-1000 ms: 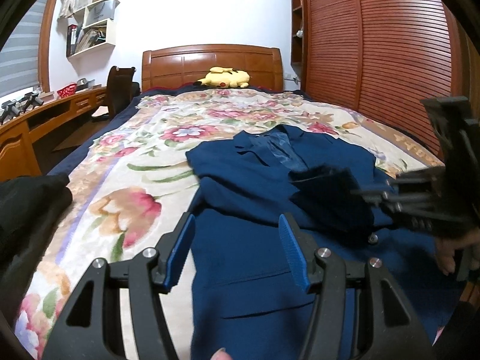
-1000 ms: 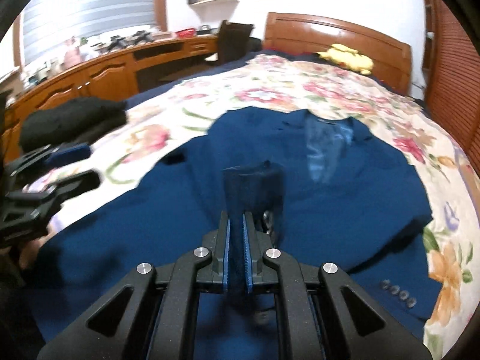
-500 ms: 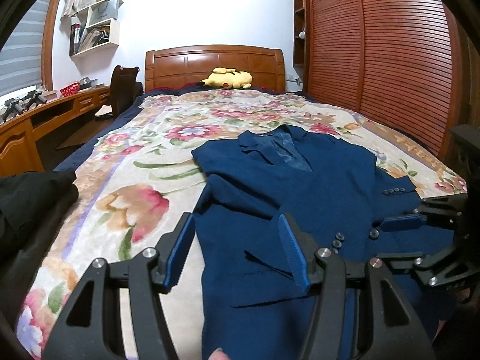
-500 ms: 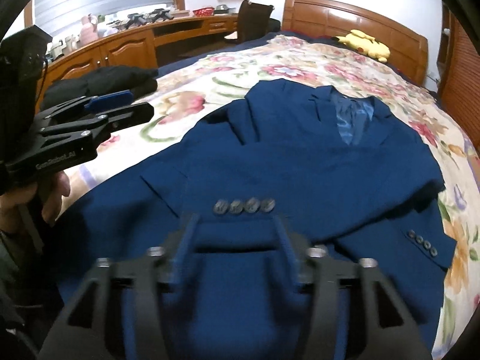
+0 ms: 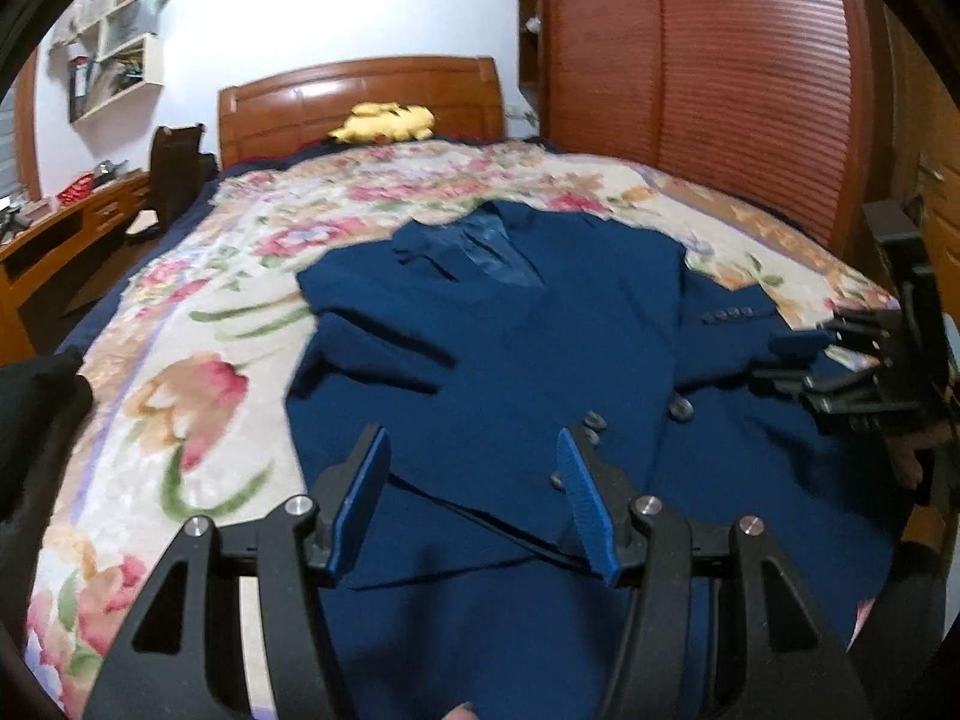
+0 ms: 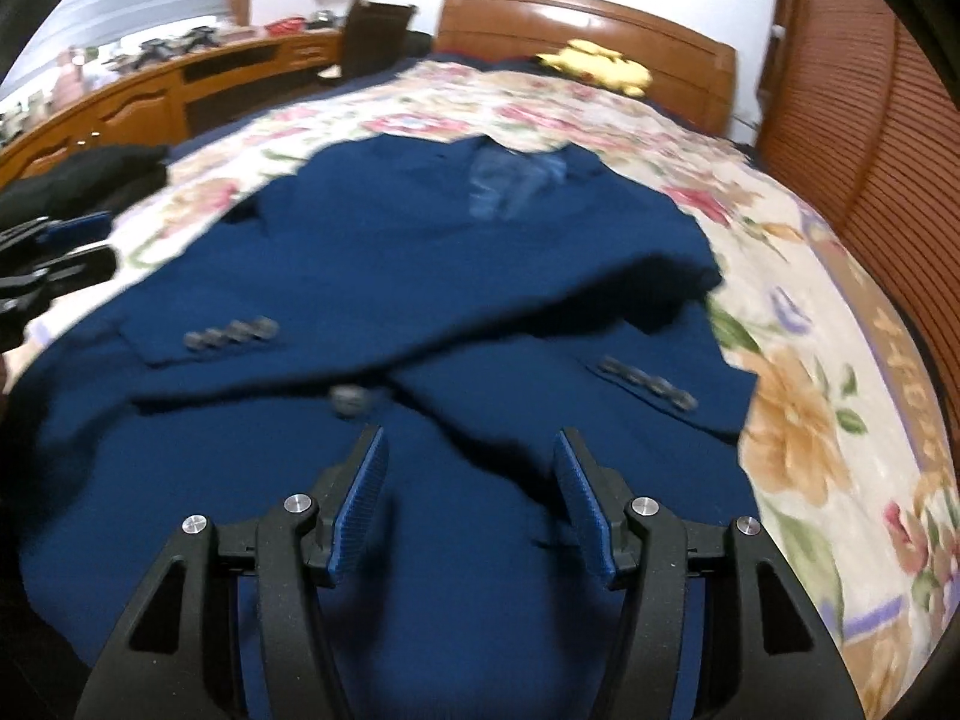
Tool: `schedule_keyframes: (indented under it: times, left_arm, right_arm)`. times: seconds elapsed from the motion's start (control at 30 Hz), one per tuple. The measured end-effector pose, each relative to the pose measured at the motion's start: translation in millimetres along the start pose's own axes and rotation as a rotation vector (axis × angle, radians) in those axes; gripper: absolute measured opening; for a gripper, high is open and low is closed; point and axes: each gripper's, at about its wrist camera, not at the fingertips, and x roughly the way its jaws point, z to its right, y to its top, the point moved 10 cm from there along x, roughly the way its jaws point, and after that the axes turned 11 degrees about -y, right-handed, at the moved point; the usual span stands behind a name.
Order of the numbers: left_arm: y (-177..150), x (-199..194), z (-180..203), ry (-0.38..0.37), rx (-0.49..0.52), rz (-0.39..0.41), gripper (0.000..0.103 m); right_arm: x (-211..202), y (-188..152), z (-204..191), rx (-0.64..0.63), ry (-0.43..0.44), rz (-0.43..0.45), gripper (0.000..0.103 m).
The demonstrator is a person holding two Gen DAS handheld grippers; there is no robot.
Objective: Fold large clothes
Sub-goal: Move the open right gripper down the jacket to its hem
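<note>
A navy blue suit jacket [image 5: 540, 348] lies face up on the floral bedspread [image 5: 198, 360], collar toward the headboard. Both sleeves are folded across its front; one buttoned cuff [image 6: 231, 333] rests at the left, the other cuff [image 6: 648, 384] at the right. My left gripper [image 5: 474, 438] hovers open over the jacket's lower left part, nothing between its blue pads. My right gripper [image 6: 471, 438] is open above the lower front, just below a front button [image 6: 351, 399], holding nothing. Each gripper also shows at the edge of the other's view: right gripper [image 5: 798, 360], left gripper [image 6: 72, 240].
Black clothing [image 6: 78, 174] is piled at the bed's left edge. A yellow plush toy [image 5: 384, 120] lies by the wooden headboard [image 5: 360, 96]. A wooden wardrobe [image 5: 720, 90] runs along the right side. A desk [image 6: 150, 102] and a dark chair [image 5: 174, 174] stand on the left.
My right gripper let go of the sleeve it pinched and opened; that sleeve now lies across the jacket's front. Both grippers drew back toward the jacket's hem and tilted lower.
</note>
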Motion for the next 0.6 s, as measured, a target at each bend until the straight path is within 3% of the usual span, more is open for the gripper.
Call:
schedule_keyframes:
  times: [0.33, 0.6]
  left_arm:
    - [-36, 36, 24, -0.044, 0.048, -0.176, 0.057]
    - [-50, 28, 29, -0.027, 0.038, -0.179, 0.057]
  right_arm:
    - [24, -19, 14, 0.036, -0.017, -0.031, 0.059]
    - [24, -23, 16, 0.059, 0.01, -0.02, 0.059]
